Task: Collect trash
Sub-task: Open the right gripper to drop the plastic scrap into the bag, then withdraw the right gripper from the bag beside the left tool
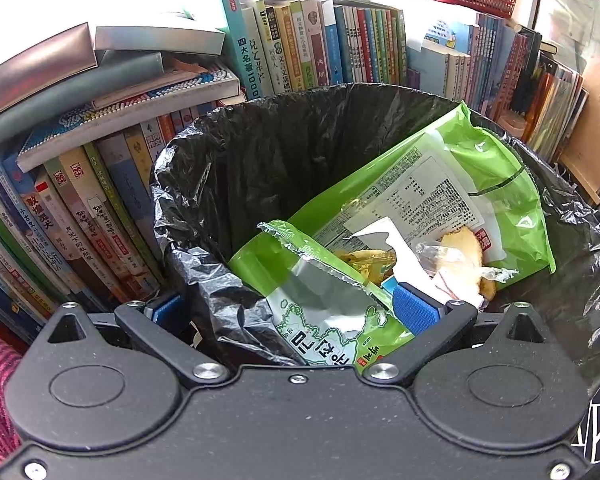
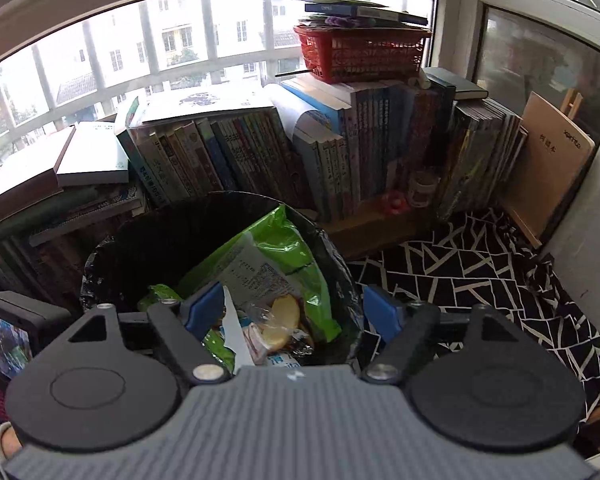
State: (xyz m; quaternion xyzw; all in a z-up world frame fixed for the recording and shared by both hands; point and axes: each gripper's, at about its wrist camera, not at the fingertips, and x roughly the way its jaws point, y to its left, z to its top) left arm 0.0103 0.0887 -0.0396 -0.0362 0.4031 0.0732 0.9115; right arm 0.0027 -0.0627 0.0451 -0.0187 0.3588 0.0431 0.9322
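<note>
A bin with a black liner (image 1: 260,152) (image 2: 160,240) stands against the books. Inside lie a large green bag (image 1: 500,184) (image 2: 296,256), a small green wrapper with printed letters (image 1: 324,320), a white paper scrap (image 1: 392,248) (image 2: 234,328) and a yellowish food piece in clear film (image 1: 460,256) (image 2: 284,316). My left gripper (image 1: 292,309) is open wide across the near rim, one pad outside the bin and one inside beside the small wrapper. Above the bin's near side, my right gripper (image 2: 294,312) is open and holds nothing.
Rows of upright books (image 1: 340,48) (image 2: 240,152) stand close behind and left of the bin. A red basket (image 2: 360,52) sits on top of them. Black-and-white patterned cloth (image 2: 480,280) covers the surface to the right, where a brown folder (image 2: 552,164) leans.
</note>
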